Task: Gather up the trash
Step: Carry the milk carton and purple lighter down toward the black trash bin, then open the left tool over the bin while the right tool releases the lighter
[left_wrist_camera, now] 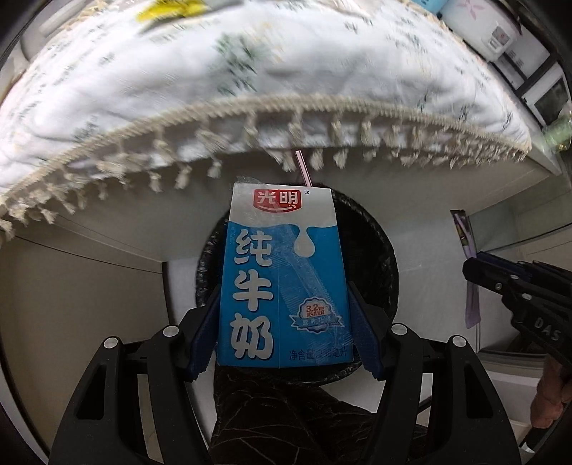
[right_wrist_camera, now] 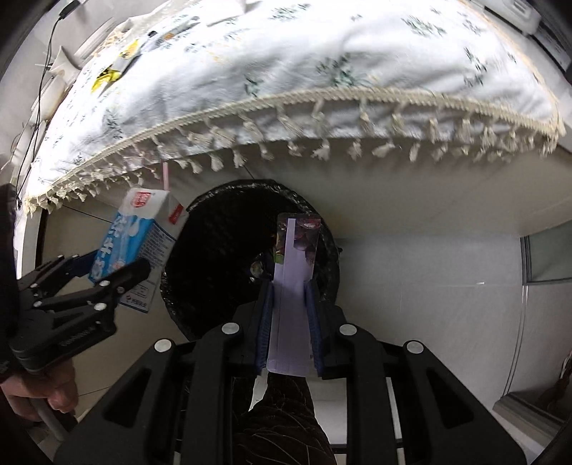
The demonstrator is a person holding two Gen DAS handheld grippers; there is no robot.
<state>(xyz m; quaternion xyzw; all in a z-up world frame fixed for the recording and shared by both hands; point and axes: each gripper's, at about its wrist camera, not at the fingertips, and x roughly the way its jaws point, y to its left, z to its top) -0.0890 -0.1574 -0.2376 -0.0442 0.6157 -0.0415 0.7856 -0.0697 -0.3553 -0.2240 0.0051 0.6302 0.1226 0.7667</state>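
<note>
A blue-and-white milk carton (left_wrist_camera: 282,272) with a pink straw (left_wrist_camera: 303,168) is pinched between the blue pads of my left gripper (left_wrist_camera: 282,289), which is shut on its lower sides. It hangs above the black-lined trash bin (left_wrist_camera: 379,257). My right gripper (right_wrist_camera: 290,286) is shut on a flat purple snack wrapper (right_wrist_camera: 294,257), also above the bin (right_wrist_camera: 214,229). In the right wrist view the left gripper (right_wrist_camera: 118,263) and the carton (right_wrist_camera: 136,232) are at the left, beside the bin's rim. In the left wrist view the right gripper (left_wrist_camera: 473,263) is at the right edge with the wrapper (left_wrist_camera: 464,232).
A table under a white floral cloth with tassels (left_wrist_camera: 250,71) (right_wrist_camera: 286,53) overhangs the far side of the bin. Yellow packaging (right_wrist_camera: 107,77) lies on the cloth. A rice cooker (left_wrist_camera: 482,32) stands at the far right. A dark patterned trouser leg (right_wrist_camera: 282,422) is below the grippers.
</note>
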